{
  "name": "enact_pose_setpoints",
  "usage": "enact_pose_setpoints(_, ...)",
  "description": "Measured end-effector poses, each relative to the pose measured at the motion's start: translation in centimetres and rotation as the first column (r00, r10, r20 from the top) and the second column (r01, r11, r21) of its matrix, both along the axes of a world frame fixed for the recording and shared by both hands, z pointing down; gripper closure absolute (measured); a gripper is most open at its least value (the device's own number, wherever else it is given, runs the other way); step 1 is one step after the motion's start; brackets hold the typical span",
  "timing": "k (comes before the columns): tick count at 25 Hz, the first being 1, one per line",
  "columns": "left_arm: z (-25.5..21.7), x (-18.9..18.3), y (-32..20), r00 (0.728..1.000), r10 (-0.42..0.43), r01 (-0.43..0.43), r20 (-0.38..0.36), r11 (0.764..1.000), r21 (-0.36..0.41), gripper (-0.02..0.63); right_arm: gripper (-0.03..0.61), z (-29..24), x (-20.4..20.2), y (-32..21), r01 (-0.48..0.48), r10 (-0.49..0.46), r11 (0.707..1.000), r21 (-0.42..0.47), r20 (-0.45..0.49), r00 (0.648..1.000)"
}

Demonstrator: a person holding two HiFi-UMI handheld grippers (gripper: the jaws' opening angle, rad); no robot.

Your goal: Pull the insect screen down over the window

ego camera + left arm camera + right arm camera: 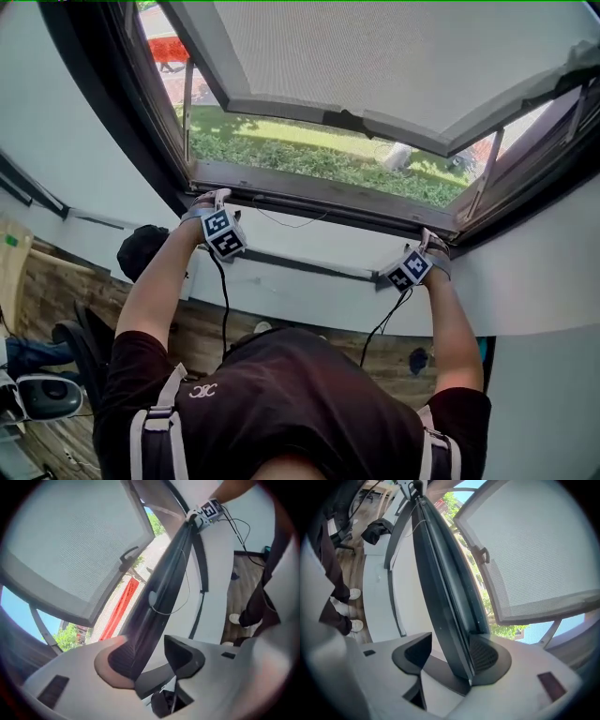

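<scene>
A dark bar [319, 199] runs along the lower edge of the window opening. My left gripper [214, 199] sits at its left end and my right gripper [429, 242] at its right end, arms stretched up. In the left gripper view the bar [164, 583] passes between the jaws of the left gripper [150, 656]; it lies against one pad [117, 658], the other pad [183, 656] stands apart. In the right gripper view the bar [440, 583] likewise runs through the right gripper [451, 654], with a gap at one pad [415, 653]. I cannot make out any screen mesh in the opening.
The grey window sash [375, 56] is swung outward above, with a dark handle [349, 120] on its lower rail. Grass [309, 155] lies outside. Below the window is a white wall [309, 281]. Black cables hang from both grippers. A chair [37, 394] stands on the wooden floor at left.
</scene>
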State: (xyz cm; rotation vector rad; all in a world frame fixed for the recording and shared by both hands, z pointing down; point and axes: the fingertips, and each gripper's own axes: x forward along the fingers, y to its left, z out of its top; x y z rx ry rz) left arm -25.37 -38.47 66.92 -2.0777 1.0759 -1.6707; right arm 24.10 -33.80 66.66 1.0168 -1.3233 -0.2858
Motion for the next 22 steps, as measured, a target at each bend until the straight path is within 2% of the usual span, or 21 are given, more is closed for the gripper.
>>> enact_pose_setpoints(1, -0.7, 0.1, 0.1, 0.999, -0.012, 0.013, -0.030, 1.000, 0.024, 0.434, 0.323, -0.4, -0.1, -0.2, -0.010, 0.009, 1.000, 0.027, 0.033, 0.999)
enact_pose_setpoints(3, -2.1, 0.2, 0.3, 0.996, -0.030, 0.037, -0.088, 0.996, 0.076, 0.503, 0.426, -1.3, -0.5, -0.5, -0.035, 0.024, 0.995, 0.093, 0.121, 0.992)
enact_pose_setpoints(4, -2.6, 0.3, 0.4, 0.991, -0.042, 0.054, -0.125, 0.994, 0.094, 0.538, 0.459, -1.8, -0.9, -0.5, -0.050, 0.030, 0.992, 0.114, 0.175, 0.984)
enact_pose_setpoints(6, -3.5, 0.6, 0.7, 0.972, -0.074, 0.101, -0.223, 0.988, 0.113, 0.595, 0.519, -3.1, -2.3, -0.3, -0.082, 0.036, 0.985, 0.149, 0.290, 0.956)
enact_pose_setpoints(7, -4.1, 0.9, 0.9, 0.955, -0.092, 0.128, -0.282, 0.985, 0.115, 0.598, 0.542, -4.0, -3.2, -0.2, -0.098, 0.033, 0.980, 0.171, 0.345, 0.938)
enact_pose_setpoints(8, -4.7, 1.4, 1.0, 0.932, -0.109, 0.157, -0.345, 0.981, 0.114, 0.598, 0.571, -4.8, -4.1, 0.0, -0.113, 0.028, 0.975, 0.192, 0.398, 0.917)
enact_pose_setpoints(11, -7.0, 3.1, 1.3, 0.848, -0.146, 0.231, -0.509, 0.967, 0.106, 0.598, 0.571, -6.8, -6.8, 0.5, -0.153, 0.002, 0.962, 0.227, 0.552, 0.834)
enact_pose_setpoints(14, -9.1, 4.9, 1.5, 0.771, -0.155, 0.281, -0.617, 0.953, 0.112, 0.598, 0.571, -8.8, -9.3, 0.6, -0.187, -0.046, 0.944, 0.271, 0.670, 0.741)
enact_pose_setpoints(16, -10.7, 6.1, 1.7, 0.705, -0.159, 0.318, -0.691, 0.942, 0.108, 0.598, 0.571, -10.4, -10.9, 0.7, -0.214, -0.081, 0.930, 0.298, 0.735, 0.674)
enact_pose_setpoints(19, -13.3, 7.6, 2.5, 0.612, -0.156, 0.355, -0.776, 0.930, 0.093, 0.598, 0.571, -12.5, -13.0, 0.9, -0.244, -0.127, 0.914, 0.325, 0.797, 0.590)
enact_pose_setpoints(22, -15.5, 8.8, 3.4, 0.559, -0.119, 0.351, -0.820, 0.931, 0.104, 0.598, 0.571, -14.9, -14.7, 1.3, -0.257, -0.171, 0.901, 0.350, 0.830, 0.531)
